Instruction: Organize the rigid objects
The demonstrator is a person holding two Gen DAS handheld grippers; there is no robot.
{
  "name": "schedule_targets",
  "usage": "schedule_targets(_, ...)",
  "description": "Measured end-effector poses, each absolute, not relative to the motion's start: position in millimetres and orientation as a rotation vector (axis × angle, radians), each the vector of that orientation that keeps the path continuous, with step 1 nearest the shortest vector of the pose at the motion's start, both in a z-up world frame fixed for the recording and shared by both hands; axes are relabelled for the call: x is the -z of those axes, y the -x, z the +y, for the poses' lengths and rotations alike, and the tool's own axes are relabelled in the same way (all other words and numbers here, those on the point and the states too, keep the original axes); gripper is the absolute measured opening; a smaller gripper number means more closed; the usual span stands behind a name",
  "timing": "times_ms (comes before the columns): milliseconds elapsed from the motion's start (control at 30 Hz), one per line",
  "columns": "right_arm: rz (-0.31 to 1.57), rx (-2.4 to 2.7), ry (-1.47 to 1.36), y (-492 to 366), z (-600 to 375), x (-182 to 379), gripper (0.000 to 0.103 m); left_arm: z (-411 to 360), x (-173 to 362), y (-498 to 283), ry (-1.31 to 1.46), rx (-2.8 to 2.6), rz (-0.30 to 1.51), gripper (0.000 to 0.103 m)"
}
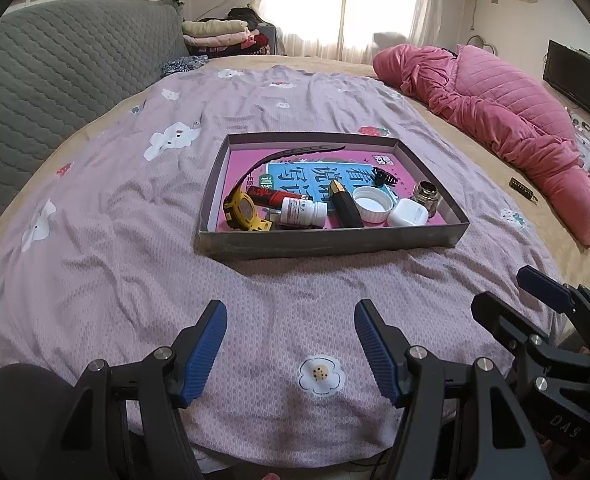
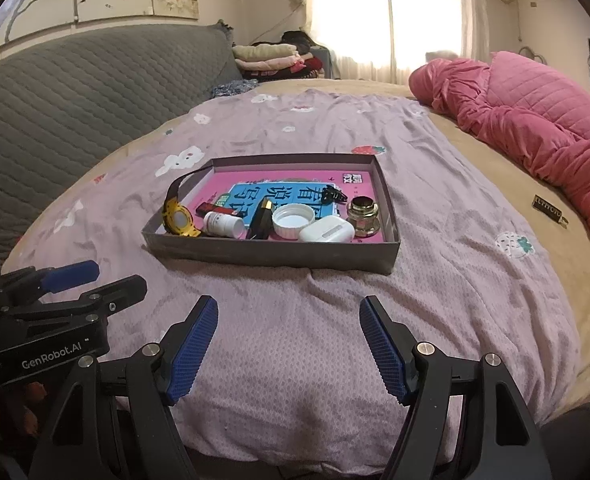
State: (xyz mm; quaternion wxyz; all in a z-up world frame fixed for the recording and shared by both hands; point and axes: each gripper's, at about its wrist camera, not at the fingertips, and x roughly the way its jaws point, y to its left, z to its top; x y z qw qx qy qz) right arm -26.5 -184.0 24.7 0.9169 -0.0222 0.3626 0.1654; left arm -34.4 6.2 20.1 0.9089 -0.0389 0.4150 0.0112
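Two tongs hang over the bed, side by side, and both are wide open with nothing in them. The left tongs [image 1: 291, 346] show blue ribbed pads. The right tongs [image 2: 289, 344] look the same, and they sit just to the right of the left ones.

Past them, a flat grey box [image 1: 331, 238] lies on the purple sheet [image 1: 135, 240] with white flowers. All the small hard things are in the box, bunched along its near wall. A pink and blue book [image 1: 319, 178] covers the box floor.

From left to right in the box there is a yellow watch [image 1: 243, 212] with a long black strap that curves up to the far wall. Next comes a red tube [image 1: 265, 196], then a white pill bottle [image 1: 301, 212] lying on its side. A black and gold stick [image 1: 345, 204] leans beside it. After that there is a white round lid [image 1: 371, 204], a white earbud case [image 1: 409, 213], and a small gold jar [image 1: 426, 196] in the right corner. A black hair clip [image 1: 383, 177] sits a bit farther back on the book.

A pink blanket [image 1: 495, 112] is heaped on the right side of the bed. A small dark tag [image 1: 522, 191] lies on the tan cover near it, well apart from the box.
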Motion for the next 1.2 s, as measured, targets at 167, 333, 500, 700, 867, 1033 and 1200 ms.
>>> schedule_targets(167,0.743,-0.344,0.058,33,-181,-26,0.075,7,-20,38,0.086,-0.026,0.863,0.066)
schedule_targets(333,0.745,-0.338,0.059,37,-180,-28,0.075,7,-21,42,0.096,-0.028,0.874,0.066)
schedule_targets(500,0.746,-0.33,0.052,42,-181,-30,0.075,6,-22,46,0.097,-0.03,0.877,0.066)
schedule_targets(700,0.764,-0.326,0.06,42,-180,-24,0.075,4,-19,46,0.083,-0.026,0.884,0.066)
schedule_targets(867,0.774,-0.323,0.063,39,-180,-19,0.075,4,-14,45,0.088,-0.022,0.896,0.066)
schedule_targets(1033,0.789,-0.321,0.062,35,-179,-13,0.075,5,-8,42,0.094,-0.024,0.913,0.066)
schedule_targets(1200,0.798,-0.323,0.057,30,-179,-8,0.075,5,-1,38,0.099,-0.028,0.931,0.066)
